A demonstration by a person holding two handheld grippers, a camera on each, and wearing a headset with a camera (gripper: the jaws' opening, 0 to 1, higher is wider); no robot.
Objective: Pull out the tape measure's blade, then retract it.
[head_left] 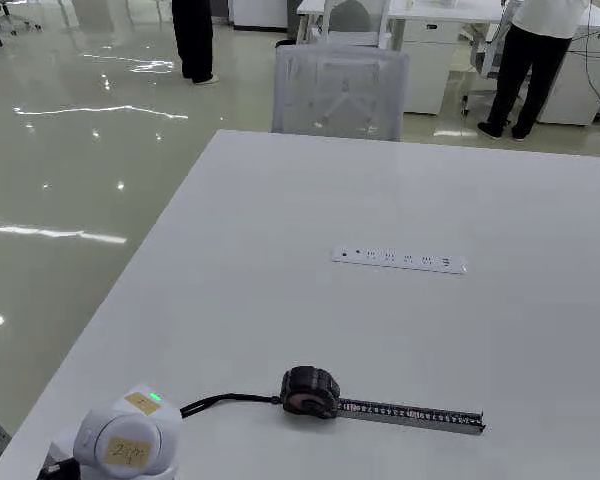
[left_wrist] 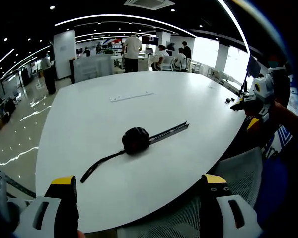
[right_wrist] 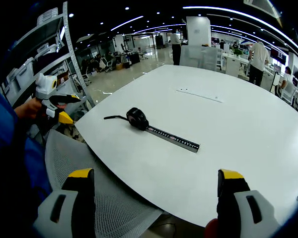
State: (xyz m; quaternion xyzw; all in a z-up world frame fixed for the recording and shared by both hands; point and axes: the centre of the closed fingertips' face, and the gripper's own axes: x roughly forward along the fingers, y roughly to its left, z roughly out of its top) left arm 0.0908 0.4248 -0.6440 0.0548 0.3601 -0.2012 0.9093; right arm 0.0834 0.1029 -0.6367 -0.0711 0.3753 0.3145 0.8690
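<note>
While the black tape measure (head_left: 310, 391) lies on the white table (head_left: 380, 200) near the person's edge, both grippers are held back from it and touch nothing. The left gripper (left_wrist: 139, 181) has its two yellow-tipped jaws wide apart and holds nothing, and the right gripper (right_wrist: 156, 174) is just the same, jaws wide apart and empty, out past the table edge over a grey mesh chair (right_wrist: 104, 198). The blade (head_left: 410, 414) is pulled out part way and lies flat on the table, and a black strap (head_left: 225, 401) trails off the other side.
</note>
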